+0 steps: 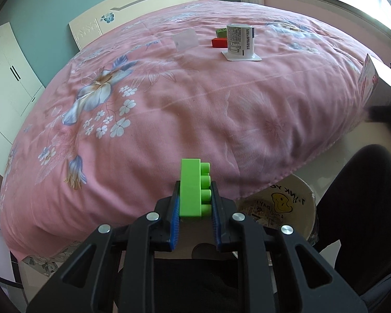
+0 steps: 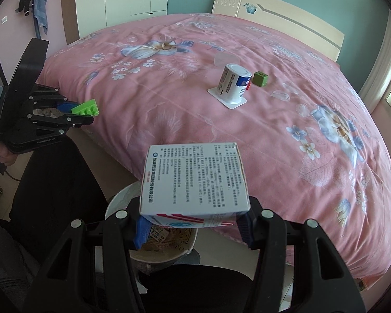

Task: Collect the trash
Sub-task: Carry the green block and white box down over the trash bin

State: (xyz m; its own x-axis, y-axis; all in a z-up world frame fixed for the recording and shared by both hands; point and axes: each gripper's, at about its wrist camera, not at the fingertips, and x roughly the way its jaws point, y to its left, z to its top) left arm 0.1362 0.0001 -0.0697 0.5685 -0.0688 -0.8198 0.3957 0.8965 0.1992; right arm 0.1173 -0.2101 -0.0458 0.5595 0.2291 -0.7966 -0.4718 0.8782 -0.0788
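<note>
Jaws clamp green brick (image 1: 194, 189) on left, white carton (image 2: 194, 180) on right.

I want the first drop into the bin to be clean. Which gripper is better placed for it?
Right. The right gripper holds the box above the bin; the left gripper, with the green brick, sits off to the side.

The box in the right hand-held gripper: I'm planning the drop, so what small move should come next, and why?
Probably open the right hand-held gripper and let the box fall. In the right wrist view the box appears to hang over the open bin on the floor beside the bed. If it sits slightly off-centre, lower it a little first.
</note>
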